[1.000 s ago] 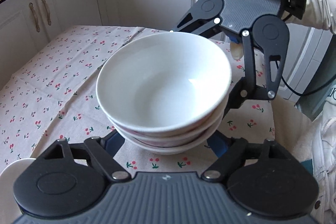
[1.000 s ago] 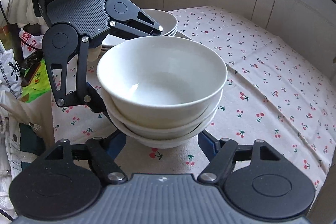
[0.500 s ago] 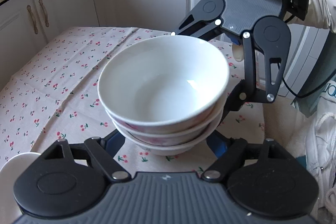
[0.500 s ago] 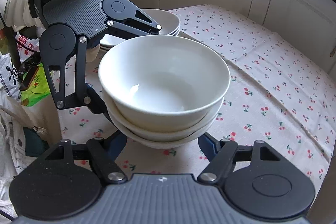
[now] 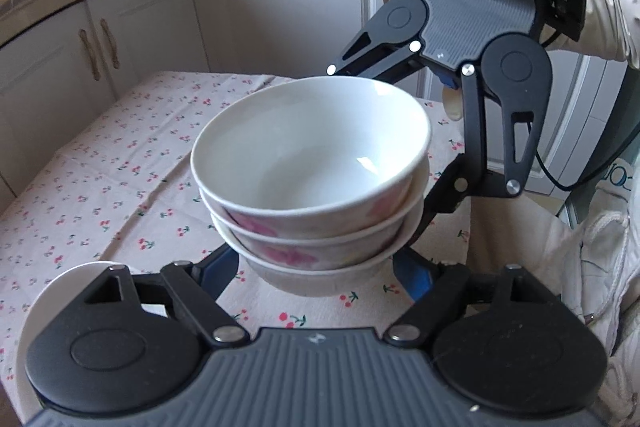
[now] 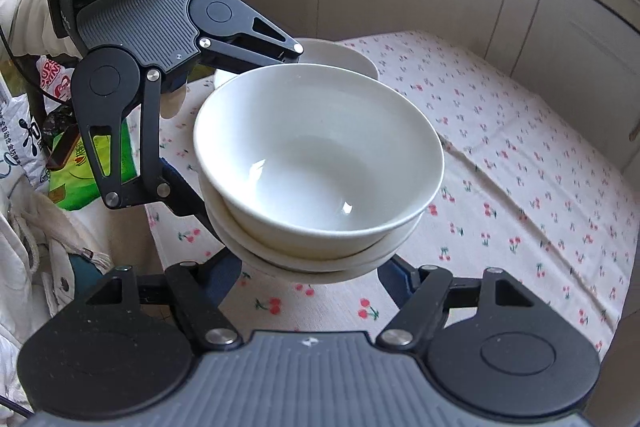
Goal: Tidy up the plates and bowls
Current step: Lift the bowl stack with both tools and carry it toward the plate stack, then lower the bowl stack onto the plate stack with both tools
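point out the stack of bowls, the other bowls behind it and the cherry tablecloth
stack of bowls [image 6: 320, 163]: right wrist view, inside of the top bowl
other bowls [image 6: 340, 57]: right wrist view, far rim showing behind the stack
cherry tablecloth [image 6: 520, 187]: right wrist view, bare cloth right of the stack

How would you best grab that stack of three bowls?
Under the bottom bowl's flared wall, from two opposite sides. The stack of bowls is round, nested and upright, so the left gripper and right gripper each cradle it from below, facing one another.
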The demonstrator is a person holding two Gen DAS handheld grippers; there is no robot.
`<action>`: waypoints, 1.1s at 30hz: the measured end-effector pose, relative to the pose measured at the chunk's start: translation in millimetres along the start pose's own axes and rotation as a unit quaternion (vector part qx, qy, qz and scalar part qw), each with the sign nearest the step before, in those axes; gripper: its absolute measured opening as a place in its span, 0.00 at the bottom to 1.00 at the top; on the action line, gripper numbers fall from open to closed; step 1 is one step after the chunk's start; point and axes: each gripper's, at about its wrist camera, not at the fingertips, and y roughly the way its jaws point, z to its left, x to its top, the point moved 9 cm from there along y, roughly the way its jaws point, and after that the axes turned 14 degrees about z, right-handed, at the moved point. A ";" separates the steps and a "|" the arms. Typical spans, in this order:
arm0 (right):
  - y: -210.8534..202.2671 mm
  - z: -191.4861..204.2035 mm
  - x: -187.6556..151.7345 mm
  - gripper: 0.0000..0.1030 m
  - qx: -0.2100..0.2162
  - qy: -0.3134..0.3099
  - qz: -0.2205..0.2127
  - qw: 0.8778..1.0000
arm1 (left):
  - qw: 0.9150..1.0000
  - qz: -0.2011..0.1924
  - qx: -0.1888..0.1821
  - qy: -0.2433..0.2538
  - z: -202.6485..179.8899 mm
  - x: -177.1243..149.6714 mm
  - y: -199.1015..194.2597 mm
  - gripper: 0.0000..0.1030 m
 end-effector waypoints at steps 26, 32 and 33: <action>9.5 34.7 108.8 0.77 -0.016 -0.098 -0.006 0.995 | 0.995 -0.025 0.064 -0.067 46.3 -57.2 -75.4 0.81; 20.3 33.0 140.3 0.77 -0.021 -0.116 -0.006 0.993 | 0.993 -0.026 0.083 -0.077 75.2 -67.5 -83.2 0.81; 23.3 31.1 146.2 0.77 -0.021 -0.119 -0.006 0.993 | 0.993 -0.026 0.087 -0.078 78.7 -70.5 -83.8 0.81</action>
